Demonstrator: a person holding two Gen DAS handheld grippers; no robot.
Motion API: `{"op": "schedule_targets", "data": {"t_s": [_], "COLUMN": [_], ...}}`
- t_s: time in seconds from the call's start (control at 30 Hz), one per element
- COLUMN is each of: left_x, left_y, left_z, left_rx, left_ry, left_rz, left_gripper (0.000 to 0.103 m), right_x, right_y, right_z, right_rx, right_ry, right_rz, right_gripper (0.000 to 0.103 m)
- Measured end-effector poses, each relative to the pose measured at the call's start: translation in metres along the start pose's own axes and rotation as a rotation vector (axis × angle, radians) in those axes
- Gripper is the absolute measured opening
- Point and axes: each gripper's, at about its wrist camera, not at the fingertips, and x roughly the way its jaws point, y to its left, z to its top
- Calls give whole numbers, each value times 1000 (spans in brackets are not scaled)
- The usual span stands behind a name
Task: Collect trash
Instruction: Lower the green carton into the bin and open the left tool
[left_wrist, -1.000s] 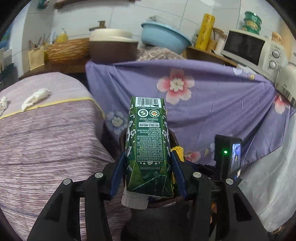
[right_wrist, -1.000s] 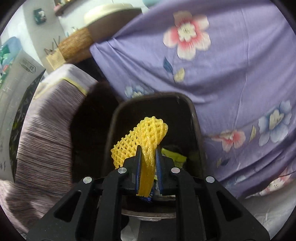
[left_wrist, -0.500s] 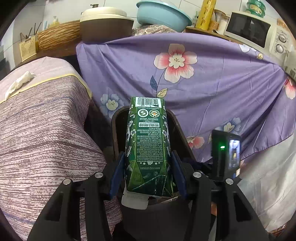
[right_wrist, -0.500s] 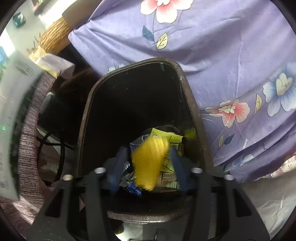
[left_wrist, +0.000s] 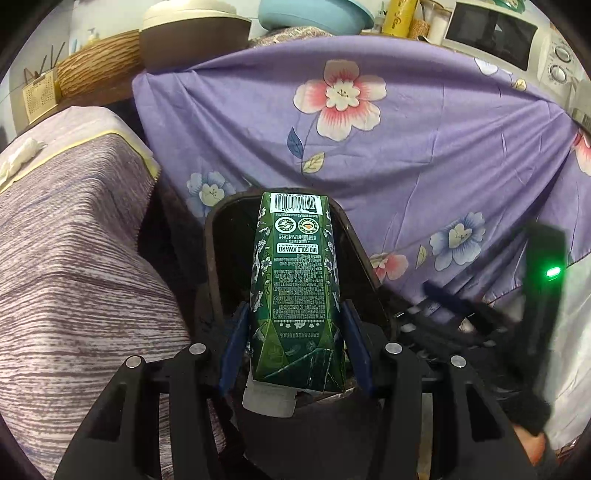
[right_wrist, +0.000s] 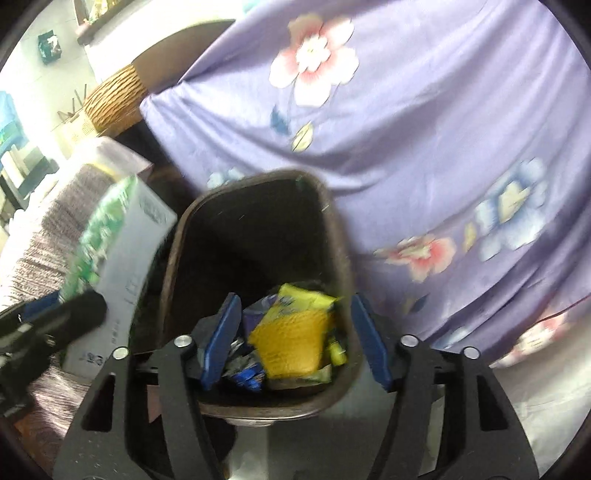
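My left gripper (left_wrist: 295, 332) is shut on a dark green drink carton (left_wrist: 295, 288), cap end towards me, held over the dark brown trash bin (left_wrist: 214, 266). My right gripper (right_wrist: 295, 347) is open and empty above the same bin (right_wrist: 166, 280). The yellow foam net (right_wrist: 291, 343) lies inside the bin on other wrappers. The carton (right_wrist: 110, 258) and left gripper show blurred at the left of the right wrist view.
A purple floral cloth (left_wrist: 406, 155) hangs behind the bin. A striped purple-covered surface (left_wrist: 74, 251) stands at the left. A microwave (left_wrist: 498, 33), a blue basin (left_wrist: 314, 14) and a wicker basket (left_wrist: 99, 74) sit on the counter behind.
My right gripper opened and the yellow foam net dropped into the bin. My left gripper has moved closer over the bin, still holding the carton.
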Motion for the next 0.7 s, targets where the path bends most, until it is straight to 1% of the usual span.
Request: {"op": "schedule_targets", "data": {"t_s": [0.13, 0.3, 0.53, 0.7], "left_x": [12, 27, 49, 59], "left_y": [-5, -10, -15, -19], "left_z": [-1, -2, -7, -10], "left_rx": [19, 42, 66, 94], "left_ry": [20, 43, 81, 95], "left_rz": [-2, 3, 10, 13], "left_gripper": [49, 49, 49, 49], "right_x": [-13, -28, -38, -47], "right_y": [-12, -26, -39, -38], "right_z": [7, 13, 18, 19], "right_rx": [15, 56, 87, 87], "right_ry": [-31, -68, -74, -90], "right_rz": [-21, -47, -75, -82], "right_gripper": [67, 74, 74, 74]}}
